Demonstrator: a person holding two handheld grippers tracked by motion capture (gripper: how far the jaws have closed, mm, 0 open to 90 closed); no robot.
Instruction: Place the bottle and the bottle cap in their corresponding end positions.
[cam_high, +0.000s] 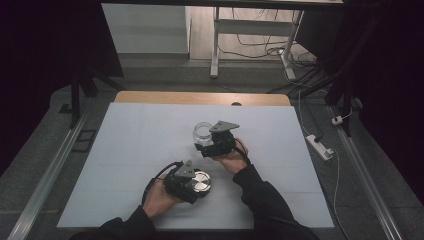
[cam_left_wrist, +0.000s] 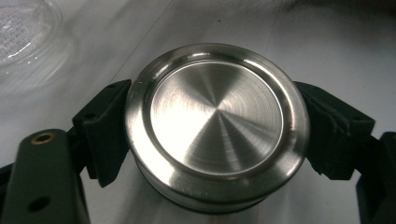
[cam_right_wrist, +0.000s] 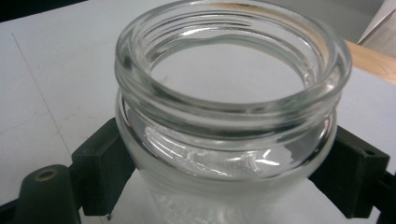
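A round brushed-steel lid sits between the jaws of my left gripper, which is shut on its rim from both sides, low over the white mat. An empty clear glass jar with a threaded mouth stands upright near the middle of the mat. My right gripper is shut on the jar's body just below the neck. The jar lies up and to the right of the lid, and part of it appears blurred at the top left of the left gripper view.
A white mat covers most of the wooden table. Beyond the far edge stand a desk frame and loose cables on the floor. A power strip lies on the floor at the right. A metal rail runs along the left.
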